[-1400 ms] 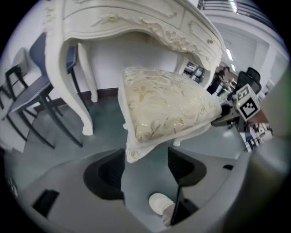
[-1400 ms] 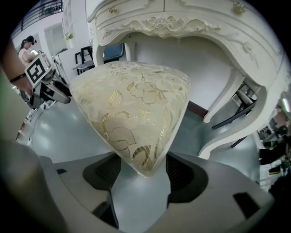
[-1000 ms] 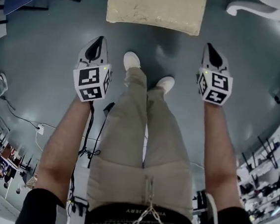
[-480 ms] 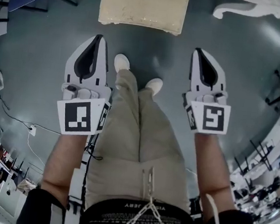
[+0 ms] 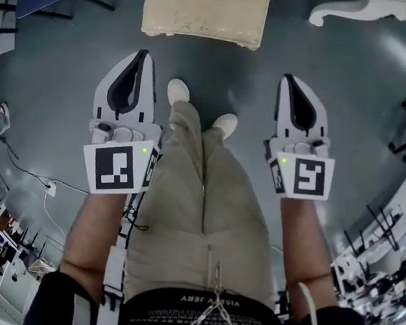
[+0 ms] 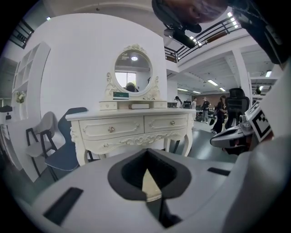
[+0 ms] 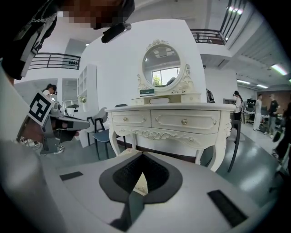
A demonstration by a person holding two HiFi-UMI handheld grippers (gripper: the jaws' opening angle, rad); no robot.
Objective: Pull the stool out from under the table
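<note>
Stool point(image 5: 204, 10) is sitting on the grey floor point(image 5: 60, 78) at the top centre of the head view. Fingers of the left gripper point(image 5: 143, 57) and right gripper point(image 5: 289, 79) are pressing together on nothing, hovering either side of the person's legs point(image 5: 200, 187), apart from the stool, which is standing between the white table point(image 5: 363, 9) legs.

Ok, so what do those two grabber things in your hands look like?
Both are pale grey and pointed like beaks, with a black teardrop-shaped lining inside. The left gripper and right gripper each carry a white cube printed with black square markers, plus a tiny green light. The person wears black short sleeves.
</note>
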